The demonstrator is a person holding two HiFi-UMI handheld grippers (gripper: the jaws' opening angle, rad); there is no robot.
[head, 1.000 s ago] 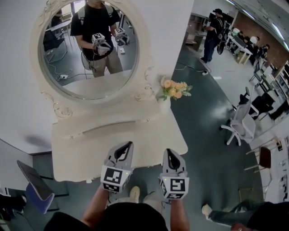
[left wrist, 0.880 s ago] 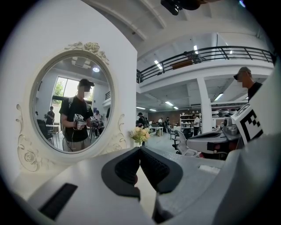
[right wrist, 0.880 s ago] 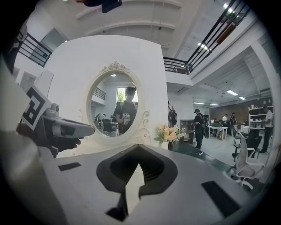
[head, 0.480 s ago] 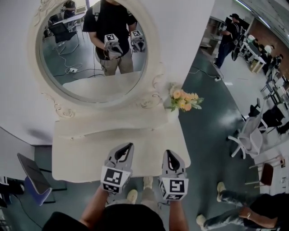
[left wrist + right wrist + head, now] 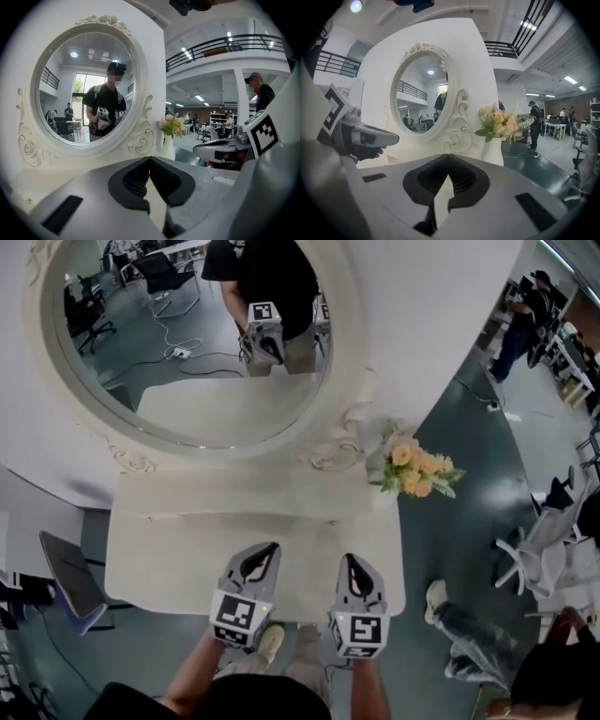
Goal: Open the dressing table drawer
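Note:
The cream dressing table point(image 5: 178, 563) with its round mirror point(image 5: 187, 343) stands in front of me. Its drawer is hidden under the tabletop's front edge in every view. My left gripper point(image 5: 265, 551) hovers over the front edge of the top, shut and empty. Beside it, my right gripper point(image 5: 352, 563) is also shut and holds nothing. In the left gripper view the jaw tips point(image 5: 149, 159) meet, pointing at the mirror's frame point(image 5: 140, 140). The right gripper view shows closed tips point(image 5: 449, 157) aimed at the table point(image 5: 417, 152) below the mirror point(image 5: 423, 96).
A white vase of peach flowers point(image 5: 417, 470) stands at the table's back right corner. A dark chair point(image 5: 70, 582) is at the table's left. At the right are office chairs point(image 5: 553, 540), a person's legs point(image 5: 469, 634) and another person point(image 5: 525, 315) further off.
Both grippers have come forward and lower, from in front of the table to over its front edge. The table and mirror now fill more of the head view.

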